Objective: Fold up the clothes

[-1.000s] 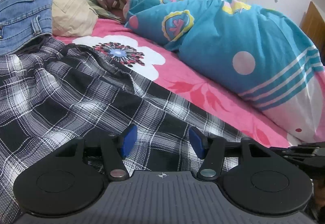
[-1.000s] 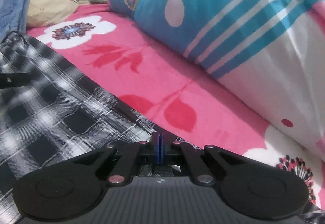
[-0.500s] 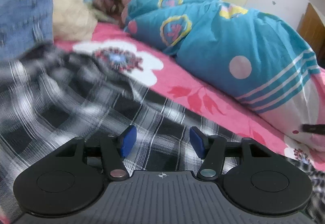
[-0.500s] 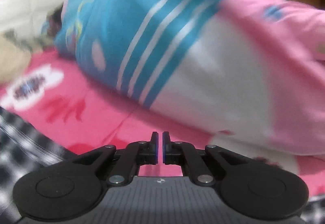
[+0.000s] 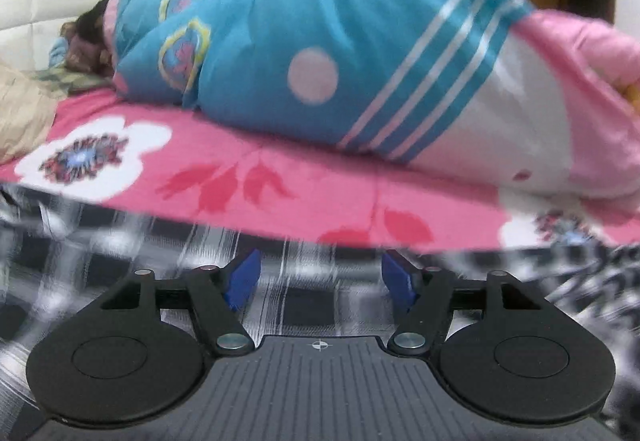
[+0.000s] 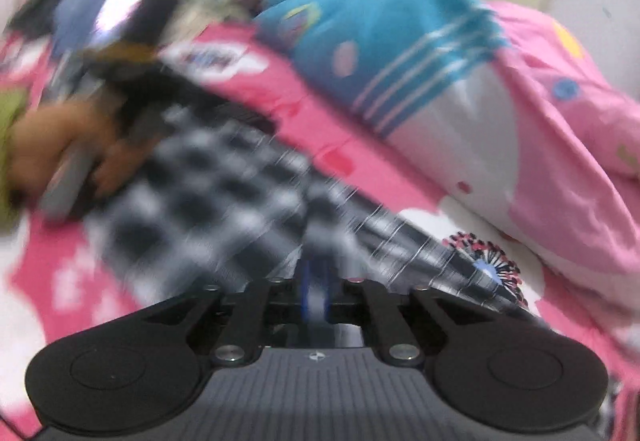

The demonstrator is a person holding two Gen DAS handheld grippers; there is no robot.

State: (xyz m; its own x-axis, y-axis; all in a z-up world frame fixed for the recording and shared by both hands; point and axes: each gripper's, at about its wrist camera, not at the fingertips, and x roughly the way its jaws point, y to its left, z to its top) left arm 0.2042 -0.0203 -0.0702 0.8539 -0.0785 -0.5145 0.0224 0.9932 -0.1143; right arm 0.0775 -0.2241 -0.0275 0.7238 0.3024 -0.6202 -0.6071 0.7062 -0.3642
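Right claw [image 6: 315, 291] has swung back, clamping the plaid shirt [image 6: 224, 177] edge — left claw [image 5: 320, 277] spread, empty.

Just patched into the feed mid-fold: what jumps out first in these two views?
The big turquoise quilt with white stripes fills the far side of the bed, dark hair showing at its left end. Nearer, the black-and-white plaid garment lies over the pink floral sheet, under the open left gripper. The right gripper is shut on a fold of that plaid, though this view is heavily blurred.
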